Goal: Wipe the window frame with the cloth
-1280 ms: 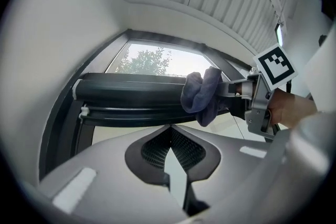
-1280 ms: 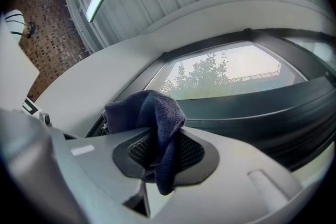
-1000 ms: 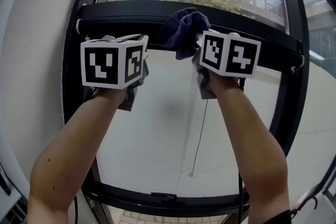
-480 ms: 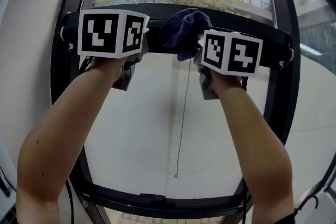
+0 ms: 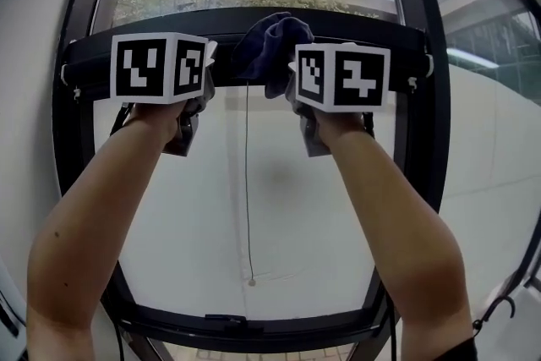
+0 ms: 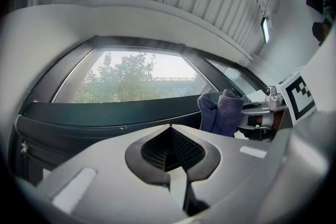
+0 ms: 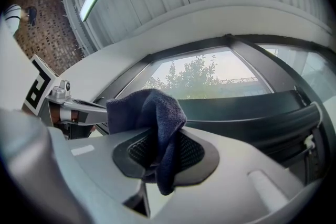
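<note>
A dark blue cloth (image 5: 269, 46) is bunched against the black horizontal bar of the window frame (image 5: 397, 42), near its middle. My right gripper (image 7: 157, 157) is shut on the cloth (image 7: 152, 118), which hangs out over its jaws. In the head view the right gripper (image 5: 296, 68) is held up just under the bar. My left gripper (image 5: 201, 72) is shut with nothing in it and sits at the same height to the left, close to the bar. From the left gripper view the cloth (image 6: 223, 113) shows to the right, in front of the bar (image 6: 105, 113).
The black window frame surrounds a large pane, with an upright (image 5: 418, 139) at the right and a lower bar (image 5: 245, 324) below. A thin blind cord (image 5: 247, 199) hangs down the middle of the glass. Trees and a building show outside.
Both grippers have shifted left along the bar, and the left one has risen to bar height. The cloth has stayed in the right gripper.
</note>
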